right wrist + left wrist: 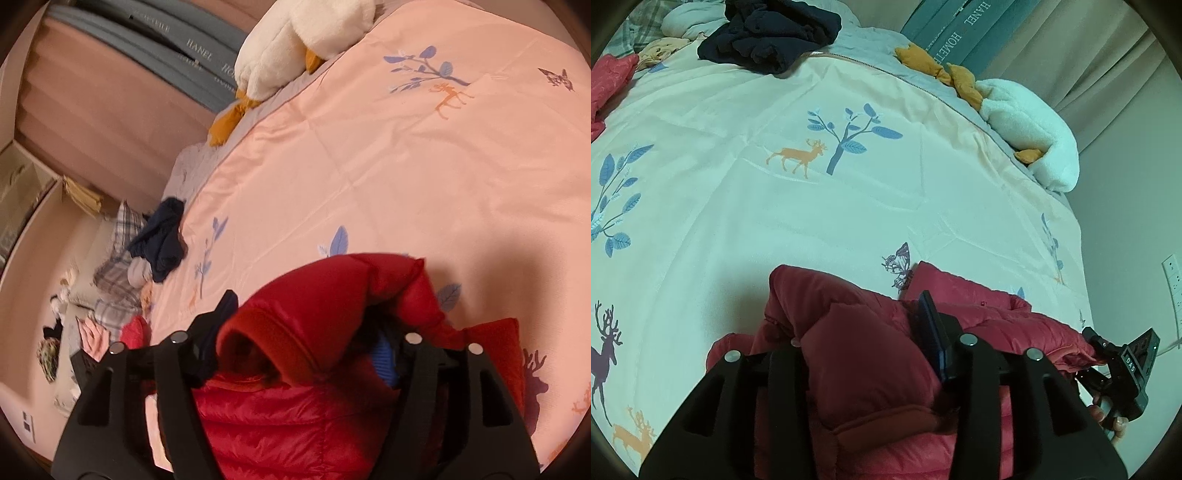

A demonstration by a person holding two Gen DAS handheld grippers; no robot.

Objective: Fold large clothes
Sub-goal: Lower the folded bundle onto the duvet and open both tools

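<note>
Nearby, navy clothes [772, 33] and plush toy [1030, 125] flank bedspread [738, 166].

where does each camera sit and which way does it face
Left wrist: on the left gripper, looking down over the red puffer jacket and bed cover; right gripper and fingers show.
Right wrist: on the right gripper, facing the jacket.
Shared: jacket, cover, white plush, navy clothes.
</note>
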